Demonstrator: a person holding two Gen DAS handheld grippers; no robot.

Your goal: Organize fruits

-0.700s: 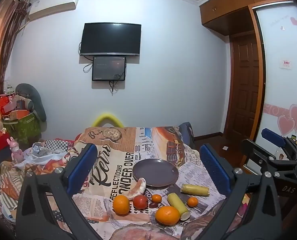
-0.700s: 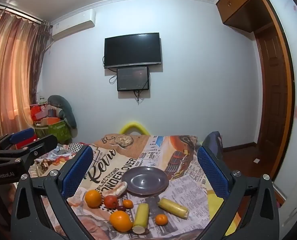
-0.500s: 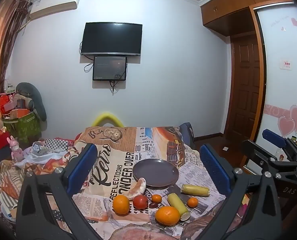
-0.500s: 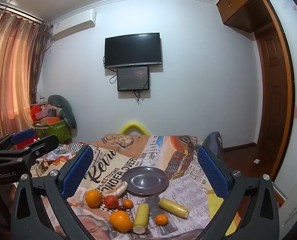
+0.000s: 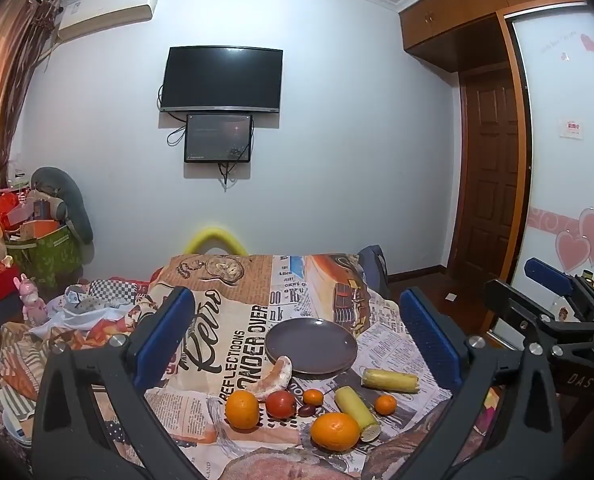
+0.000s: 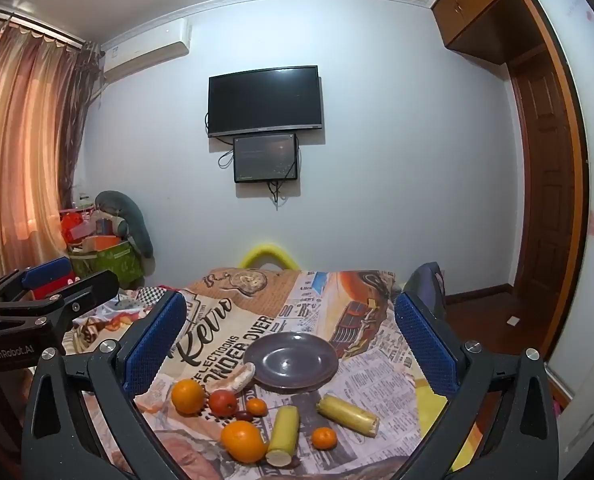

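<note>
On a table draped in a newspaper-print cloth (image 5: pixel 233 320), fruit lies in a loose cluster in front of an empty grey plate (image 5: pixel 311 345). From the left: a large orange (image 5: pixel 241 409), a peeled citrus segment (image 5: pixel 273 377) leaning on the plate's near rim, a red tomato (image 5: pixel 281 403), a small tangerine (image 5: pixel 312 397) with a dark, date-like fruit (image 5: pixel 306 410) just beside it, a second large orange (image 5: pixel 335 431) nearest the camera, 2 yellow-green cut pieces (image 5: pixel 356 407) and (image 5: pixel 390 379), and another small tangerine (image 5: pixel 385 404) between them. The left gripper (image 5: pixel 297 340) and the right gripper (image 6: pixel 289 340) both hover above the near edge, jaws spread wide with nothing between the blue pads, and neither touches any fruit. A wall-mounted television (image 5: pixel 223 79) hangs behind, with a wooden door (image 5: pixel 491 176) at right
</note>
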